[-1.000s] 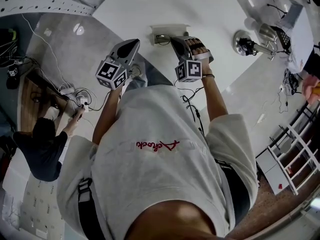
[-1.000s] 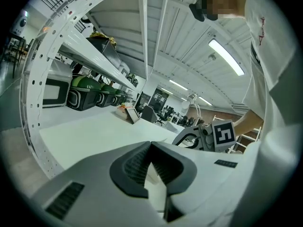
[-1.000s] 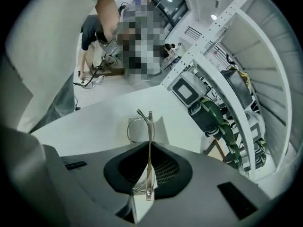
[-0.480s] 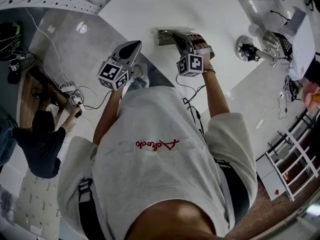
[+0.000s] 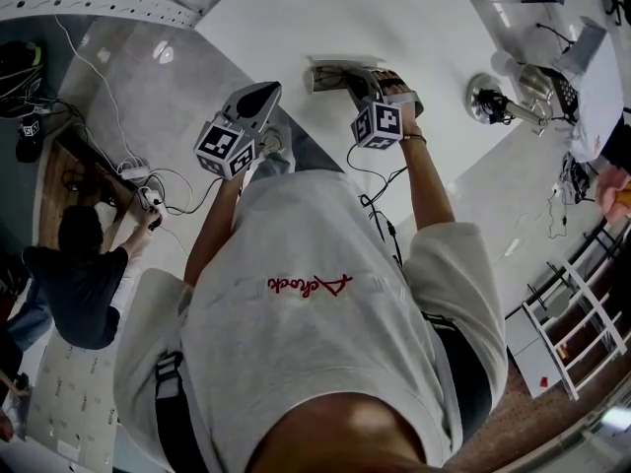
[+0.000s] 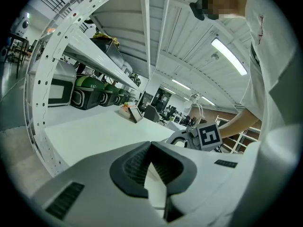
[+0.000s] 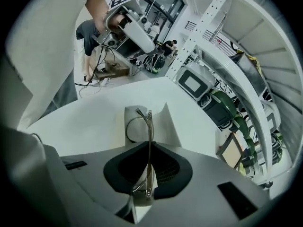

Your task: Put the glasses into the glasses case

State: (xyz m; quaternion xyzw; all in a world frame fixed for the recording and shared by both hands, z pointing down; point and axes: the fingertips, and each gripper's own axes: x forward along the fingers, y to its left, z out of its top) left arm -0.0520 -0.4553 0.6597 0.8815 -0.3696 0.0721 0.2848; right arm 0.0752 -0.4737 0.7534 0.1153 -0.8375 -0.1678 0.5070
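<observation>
A white glasses case lies open on the white table, seen in the right gripper view as a pale open shell straight ahead of the jaws. My right gripper is shut on thin metal-framed glasses, held edge-on just above the case, with one lens loop sticking out to the left. In the head view the right gripper reaches over the case. My left gripper hovers off the table's near edge, to the left of the case. Its jaws are shut and empty.
A desk lamp or similar metal device stands on the table to the right. A person crouches on the floor at the left among cables. White shelving with green-black bags lines the far side.
My right gripper has sunk a little toward the case with the glasses in it. The left gripper has stayed put. The crouching person on the floor has shifted.
</observation>
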